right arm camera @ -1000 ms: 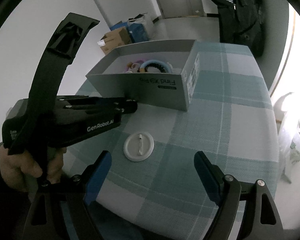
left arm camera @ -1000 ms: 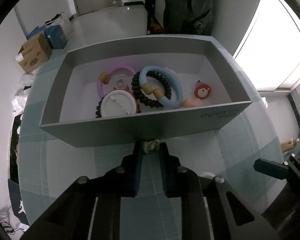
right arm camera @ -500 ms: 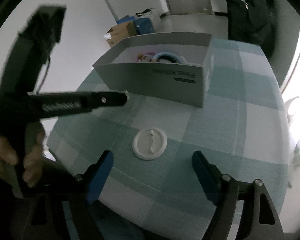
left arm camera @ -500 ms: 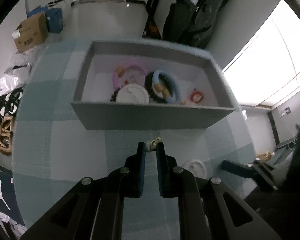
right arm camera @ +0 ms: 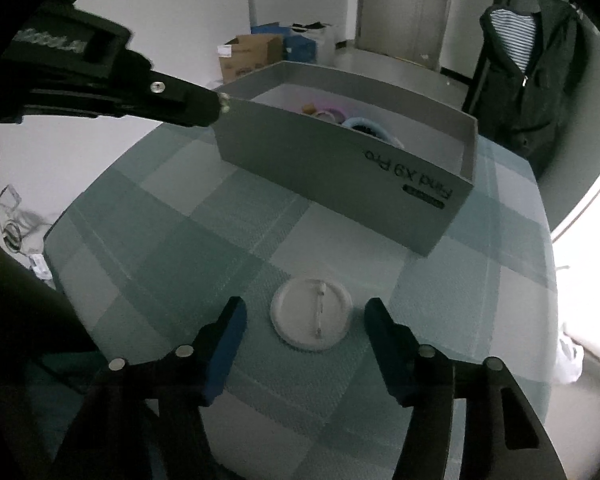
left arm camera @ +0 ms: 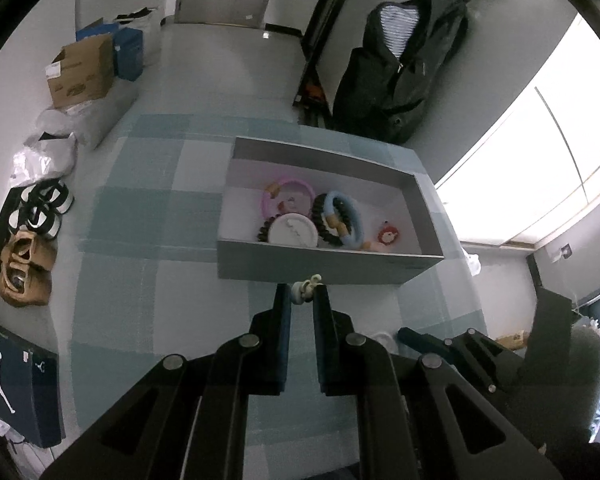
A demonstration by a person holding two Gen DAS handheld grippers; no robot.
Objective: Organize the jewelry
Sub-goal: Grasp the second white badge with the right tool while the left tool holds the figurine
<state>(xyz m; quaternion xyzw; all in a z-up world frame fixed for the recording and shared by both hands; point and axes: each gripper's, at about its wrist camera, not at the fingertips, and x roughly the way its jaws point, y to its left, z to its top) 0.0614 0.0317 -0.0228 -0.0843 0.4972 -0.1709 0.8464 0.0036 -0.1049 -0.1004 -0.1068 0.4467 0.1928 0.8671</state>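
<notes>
My left gripper (left arm camera: 302, 295) is shut on a small white bead piece (left arm camera: 303, 287), held high above the checked table in front of the grey box (left arm camera: 328, 268). The box holds a pink ring (left arm camera: 288, 196), a blue ring (left arm camera: 345, 218), black bead bracelets, a white round badge (left arm camera: 293, 231) and a red charm (left arm camera: 387, 236). In the right wrist view, my right gripper (right arm camera: 303, 320) is open, its fingers either side of a white round pin badge (right arm camera: 311, 319) lying on the table. The left gripper (right arm camera: 204, 106) shows there near the box's left corner.
The grey box (right arm camera: 340, 164) stands at the far middle of the round table with the teal checked cloth (right arm camera: 180, 240). Shoes (left arm camera: 28, 264), cardboard boxes (left arm camera: 80, 72) and bags lie on the floor to the left. A dark jacket (left arm camera: 400, 76) hangs behind the table.
My left gripper has risen and drawn back from the box with the bead piece in it. My right gripper has moved in low over the white pin badge.
</notes>
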